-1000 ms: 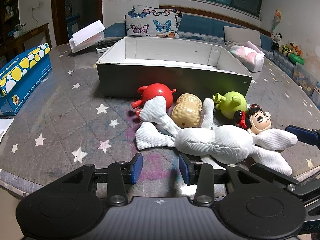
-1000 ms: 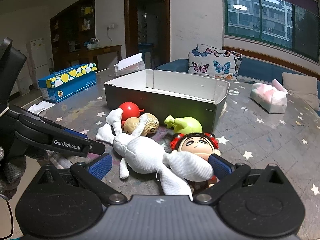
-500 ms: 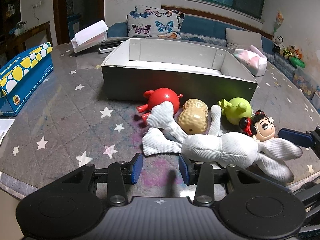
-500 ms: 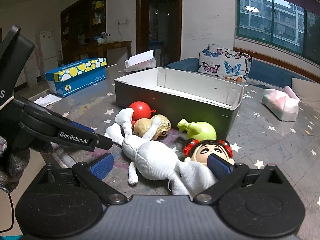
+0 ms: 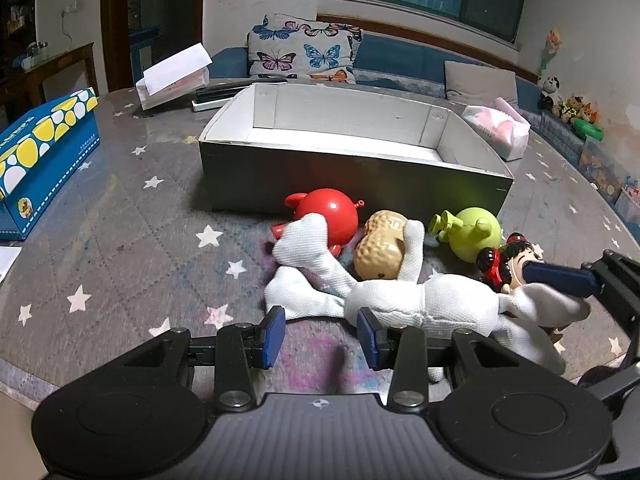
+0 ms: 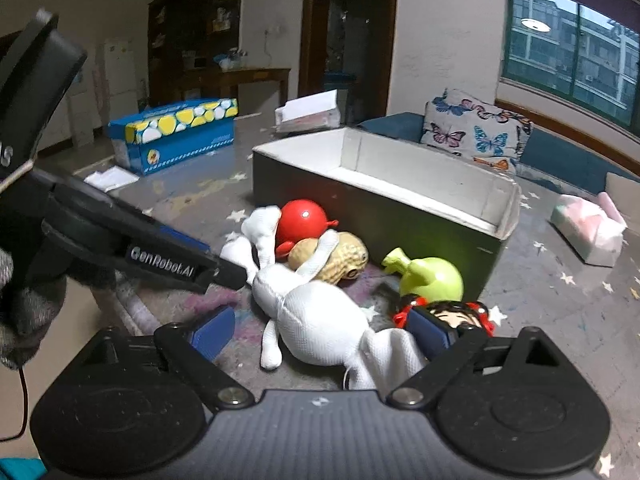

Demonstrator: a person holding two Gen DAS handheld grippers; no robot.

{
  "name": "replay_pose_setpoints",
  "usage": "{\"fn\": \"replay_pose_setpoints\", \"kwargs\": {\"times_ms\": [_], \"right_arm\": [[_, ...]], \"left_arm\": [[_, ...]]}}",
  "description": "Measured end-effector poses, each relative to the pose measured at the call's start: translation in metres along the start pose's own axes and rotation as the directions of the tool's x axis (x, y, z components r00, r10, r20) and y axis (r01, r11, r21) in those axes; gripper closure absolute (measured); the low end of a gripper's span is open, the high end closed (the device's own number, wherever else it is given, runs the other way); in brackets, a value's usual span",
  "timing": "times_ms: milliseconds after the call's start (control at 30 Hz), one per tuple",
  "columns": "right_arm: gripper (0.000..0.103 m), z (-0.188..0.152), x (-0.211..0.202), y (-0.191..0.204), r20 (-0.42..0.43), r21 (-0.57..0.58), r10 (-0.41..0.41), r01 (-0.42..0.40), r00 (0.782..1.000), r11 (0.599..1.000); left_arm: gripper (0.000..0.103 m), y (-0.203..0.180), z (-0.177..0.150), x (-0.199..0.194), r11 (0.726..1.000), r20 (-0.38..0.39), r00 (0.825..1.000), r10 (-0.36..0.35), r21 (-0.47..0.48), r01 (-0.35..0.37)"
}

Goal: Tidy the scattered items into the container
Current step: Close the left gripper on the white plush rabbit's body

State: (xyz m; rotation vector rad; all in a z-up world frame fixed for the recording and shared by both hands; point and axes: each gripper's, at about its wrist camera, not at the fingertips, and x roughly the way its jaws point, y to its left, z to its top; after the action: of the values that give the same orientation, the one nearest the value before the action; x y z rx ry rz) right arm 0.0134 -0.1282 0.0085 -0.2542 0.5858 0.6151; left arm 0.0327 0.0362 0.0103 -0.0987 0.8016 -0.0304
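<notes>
A white cloth doll (image 5: 420, 304) (image 6: 316, 316) with a black-haired head (image 6: 456, 312) lies on the table in front of a grey open box (image 5: 352, 168) (image 6: 384, 200). Its limbs drape over a red pig toy (image 5: 328, 216) (image 6: 302, 220) and a peanut toy (image 5: 380, 248) (image 6: 344, 258). A green toy (image 5: 476, 236) (image 6: 432, 278) lies beside them. My left gripper (image 5: 320, 336) is open and empty just before the doll's legs. My right gripper (image 6: 320, 328) is open and straddles the doll's upper body and arm, one pad (image 6: 428, 330) against the head.
A blue and yellow carton (image 5: 40, 152) (image 6: 176, 132) stands at the table's left. A white folded box (image 5: 176, 72) sits behind the grey box. A pink tissue pack (image 5: 496, 128) (image 6: 588, 228) lies at the right. A sofa with a butterfly cushion (image 5: 304, 52) is behind the table.
Both grippers have lifted and tilted, so the views look down more on the toys. The right gripper has moved in closer around the doll's upper body. The toys have not moved.
</notes>
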Motion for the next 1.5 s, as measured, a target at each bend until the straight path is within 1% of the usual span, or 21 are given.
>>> {"fn": "replay_pose_setpoints", "kwargs": {"times_ms": [133, 233, 300, 400, 467, 567, 667, 700, 767, 800, 867, 933, 1033, 1133, 1233, 1267, 1367, 1467, 1500], "right_arm": [[0.010, -0.004, 0.006, 0.005, -0.048, -0.010, 0.069, -0.070, 0.996, 0.998], [0.011, -0.007, 0.005, 0.015, -0.071, -0.041, 0.118, -0.121, 0.990, 0.992], [0.012, -0.006, 0.002, 0.017, -0.064, -0.047, 0.129, -0.133, 0.990, 0.990], [0.012, 0.001, 0.001, 0.013, -0.040, -0.034, 0.120, -0.122, 0.992, 0.992], [0.014, 0.004, 0.005, 0.010, -0.041, -0.023, 0.118, -0.119, 0.992, 0.993], [0.021, 0.006, 0.013, 0.006, -0.058, -0.015, 0.117, -0.118, 0.991, 0.993], [0.029, 0.009, 0.021, 0.001, -0.073, -0.004, 0.126, -0.127, 0.989, 0.992], [0.036, 0.009, 0.023, 0.000, -0.077, -0.002, 0.130, -0.131, 0.988, 0.991], [0.039, 0.009, 0.026, -0.001, -0.089, 0.001, 0.132, -0.133, 0.987, 0.991], [0.044, 0.009, 0.026, -0.001, -0.093, 0.000, 0.130, -0.130, 0.987, 0.991], [0.046, 0.008, 0.026, -0.003, -0.097, 0.003, 0.134, -0.135, 0.986, 0.991], [0.051, 0.006, 0.025, -0.005, -0.096, 0.013, 0.139, -0.139, 0.986, 0.990], [0.057, 0.002, 0.022, -0.008, -0.097, 0.027, 0.143, -0.141, 0.985, 0.990], [0.059, -0.002, 0.018, -0.012, -0.100, 0.051, 0.159, -0.154, 0.982, 0.987], [0.059, -0.006, 0.012, -0.011, -0.099, 0.056, 0.184, -0.179, 0.978, 0.982], [0.059, -0.007, 0.010, -0.009, -0.099, 0.051, 0.188, -0.183, 0.977, 0.982], [0.060, -0.010, 0.007, -0.005, -0.099, 0.037, 0.183, -0.181, 0.978, 0.983], [0.060, -0.010, 0.007, -0.004, -0.096, 0.039, 0.182, -0.179, 0.979, 0.983], [0.061, -0.009, 0.007, -0.004, -0.096, 0.040, 0.181, -0.178, 0.979, 0.983]], "left_arm": [[0.061, 0.002, 0.001, 0.000, 1.000, -0.004, 1.000, -0.014, -0.001, 0.014], [0.061, 0.004, 0.002, 0.001, 1.000, -0.013, 1.000, -0.024, -0.004, 0.024], [0.061, 0.005, 0.004, 0.001, 0.999, -0.020, 0.999, -0.043, -0.015, 0.042], [0.061, 0.005, 0.006, 0.002, 0.997, -0.025, 0.997, -0.069, -0.028, 0.068], [0.061, 0.004, 0.007, 0.004, 0.996, -0.032, 0.996, -0.082, -0.031, 0.081], [0.061, 0.003, 0.009, 0.006, 0.995, -0.041, 0.995, -0.094, -0.030, 0.093], [0.061, 0.002, 0.012, 0.005, 0.993, -0.041, 0.993, -0.112, -0.037, 0.110], [0.061, 0.002, 0.013, 0.006, 0.993, -0.045, 0.992, -0.117, -0.039, 0.115], [0.061, 0.001, 0.012, 0.008, 0.992, -0.060, 0.991, -0.122, -0.046, 0.120], [0.061, 0.001, 0.012, 0.009, 0.992, -0.066, 0.990, -0.122, -0.050, 0.119], [0.061, 0.004, 0.011, 0.010, 0.989, -0.076, 0.988, -0.132, -0.073, 0.126], [0.061, 0.010, 0.011, 0.012, 0.983, -0.090, 0.984, -0.152, -0.121, 0.141], [0.061, 0.017, 0.013, 0.013, 0.966, -0.115, 0.973, -0.200, -0.189, 0.176], [0.061, 0.022, 0.014, 0.012, 0.942, -0.120, 0.958, -0.260, -0.249, 0.225], [0.061, 0.024, 0.016, 0.013, 0.912, -0.113, 0.939, -0.325, -0.300, 0.280], [0.061, 0.025, 0.016, 0.015, 0.907, -0.117, 0.937, -0.330, -0.314, 0.280], [0.060, 0.025, 0.015, 0.020, 0.905, -0.129, 0.939, -0.319, -0.337, 0.261], [0.060, 0.028, 0.013, 0.024, 0.892, -0.131, 0.937, -0.323, -0.372, 0.256], [0.060, 0.028, 0.013, 0.024, 0.892, -0.129, 0.937, -0.324, -0.372, 0.257]]}}
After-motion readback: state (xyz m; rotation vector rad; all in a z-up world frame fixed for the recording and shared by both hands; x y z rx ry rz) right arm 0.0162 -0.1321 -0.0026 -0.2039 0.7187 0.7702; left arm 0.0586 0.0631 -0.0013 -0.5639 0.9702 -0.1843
